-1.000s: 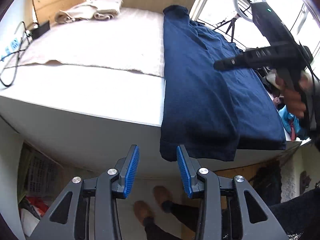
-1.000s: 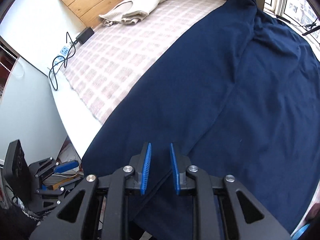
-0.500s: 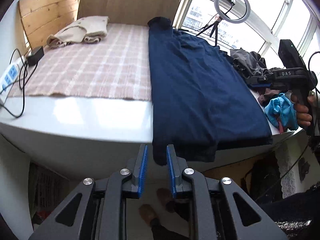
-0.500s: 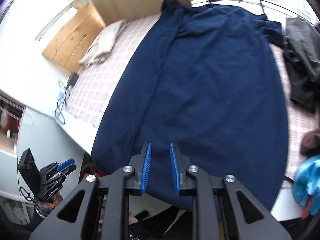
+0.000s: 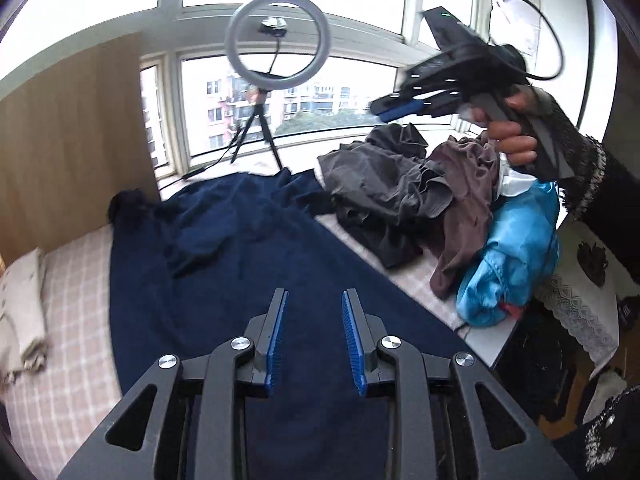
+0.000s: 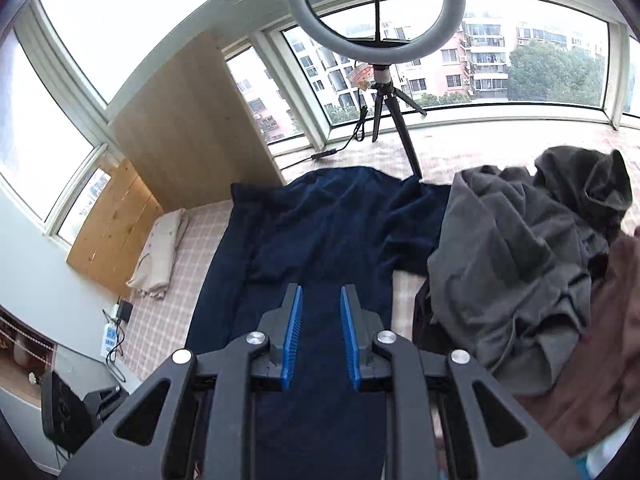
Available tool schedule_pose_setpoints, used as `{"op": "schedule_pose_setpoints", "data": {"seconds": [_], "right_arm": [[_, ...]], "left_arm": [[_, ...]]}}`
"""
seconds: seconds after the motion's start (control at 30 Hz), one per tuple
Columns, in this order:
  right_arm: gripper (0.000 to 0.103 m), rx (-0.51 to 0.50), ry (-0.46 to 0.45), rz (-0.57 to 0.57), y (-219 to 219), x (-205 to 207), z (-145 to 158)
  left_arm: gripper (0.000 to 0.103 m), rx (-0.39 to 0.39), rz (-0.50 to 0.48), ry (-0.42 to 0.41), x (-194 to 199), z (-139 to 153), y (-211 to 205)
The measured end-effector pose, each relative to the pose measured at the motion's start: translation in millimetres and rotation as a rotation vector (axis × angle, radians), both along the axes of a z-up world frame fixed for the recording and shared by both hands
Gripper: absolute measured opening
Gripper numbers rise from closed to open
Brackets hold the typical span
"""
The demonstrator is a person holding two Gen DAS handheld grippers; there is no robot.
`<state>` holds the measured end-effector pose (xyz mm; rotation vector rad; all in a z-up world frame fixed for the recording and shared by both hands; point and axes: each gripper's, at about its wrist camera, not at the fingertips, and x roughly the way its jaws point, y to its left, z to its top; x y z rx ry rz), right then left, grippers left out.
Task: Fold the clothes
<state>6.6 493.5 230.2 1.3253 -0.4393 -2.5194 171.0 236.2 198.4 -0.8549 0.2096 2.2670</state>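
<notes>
A navy garment (image 5: 240,280) lies spread lengthwise on the checked bed cover, with rumpled folds at its far end near the window; it shows in the right wrist view (image 6: 320,240) too. My left gripper (image 5: 314,340) hovers over its middle, open, nothing between the blue pads. My right gripper (image 6: 320,336) hangs above the garment's near part, open and empty. In the left wrist view a hand holds the right gripper (image 5: 400,106) high at the right, above the clothes pile.
A pile of grey clothes (image 5: 384,196), a brown piece (image 5: 464,208) and a bright blue one (image 5: 516,264) sit right of the navy garment. A folded beige garment (image 6: 160,256) lies at the left. A ring light on a tripod (image 6: 376,8) stands by the window.
Both grippers have risen from the garment's near hem and tilted up toward the window. The left jaws narrowed from wide, then widened a little. The right jaws kept the same gap.
</notes>
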Motion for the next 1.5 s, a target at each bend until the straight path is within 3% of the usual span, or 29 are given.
{"op": "schedule_pose_setpoints", "data": {"seconds": [0.13, 0.3, 0.5, 0.67, 0.73, 0.77, 0.8, 0.83, 0.97, 1.03, 1.07, 1.1, 1.17, 1.23, 1.33, 1.4, 1.5], "right_arm": [[0.02, -0.006, -0.09, 0.021, 19.3, -89.9, -39.3], [0.02, 0.031, -0.162, 0.004, 51.3, -150.8, -107.3], [0.02, 0.075, -0.249, -0.017, 89.6, -223.9, -188.8], [0.02, -0.049, -0.226, 0.02, 116.1, -229.5, -203.8], [0.025, -0.102, -0.214, 0.036, 126.5, -230.4, -208.5], [0.034, -0.101, -0.204, 0.058, 123.6, -232.2, -208.1], [0.042, -0.088, -0.193, 0.086, 117.3, -234.6, -206.6], [0.044, -0.075, -0.182, 0.113, 111.0, -236.9, -205.0], [0.043, 0.09, -0.108, 0.163, 85.1, -234.5, -201.3], [0.028, 0.126, -0.102, 0.165, 82.7, -230.4, -202.7], [0.014, 0.142, -0.1, 0.164, 82.0, -228.5, -203.6], [0.007, 0.158, -0.099, 0.163, 81.3, -226.6, -204.5], [0.004, 0.099, -0.112, 0.153, 88.2, -227.1, -202.7], [0.003, -0.013, -0.119, 0.128, 102.9, -227.7, -196.6], [0.003, -0.253, -0.109, 0.023, 149.9, -226.8, -183.2], [0.003, -0.349, -0.137, -0.005, 167.4, -227.2, -188.7], [0.003, -0.291, -0.156, -0.01, 161.9, -230.1, -195.4]], "left_arm": [[0.026, -0.002, -0.045, -0.036, -64.6, -13.3, 78.1], [0.026, -0.051, -0.039, -0.122, -143.5, -61.8, 149.3], [0.026, -0.15, -0.088, -0.18, -196.8, -114.5, 201.4], [0.026, -0.244, -0.125, -0.16, -213.5, -142.0, 227.2], [0.026, -0.277, -0.113, -0.148, -218.2, -147.6, 230.9], [0.026, -0.278, -0.108, -0.149, -220.3, -149.0, 230.8], [0.026, -0.271, -0.102, -0.158, -222.5, -150.0, 229.9], [0.026, -0.266, -0.099, -0.163, -224.2, -150.8, 229.3], [0.028, -0.255, -0.108, -0.163, -225.1, -151.8, 228.6], [0.028, -0.241, -0.108, -0.161, -222.8, -152.3, 227.3], [0.026, -0.233, -0.11, -0.16, -221.0, -152.6, 226.4], [0.024, -0.226, -0.116, -0.159, -218.9, -152.7, 225.7], [0.009, -0.216, -0.135, -0.16, -213.7, -150.2, 225.3], [0.006, -0.176, -0.141, -0.181, -208.5, -140.2, 222.3], [0.006, -0.024, -0.152, -0.217, -199.9, -116.3, 210.9], [0.006, 0.035, -0.145, -0.24, -198.7, -110.6, 204.9], [0.006, 0.097, -0.127, -0.309, -208.2, -116.3, 199.1]]}}
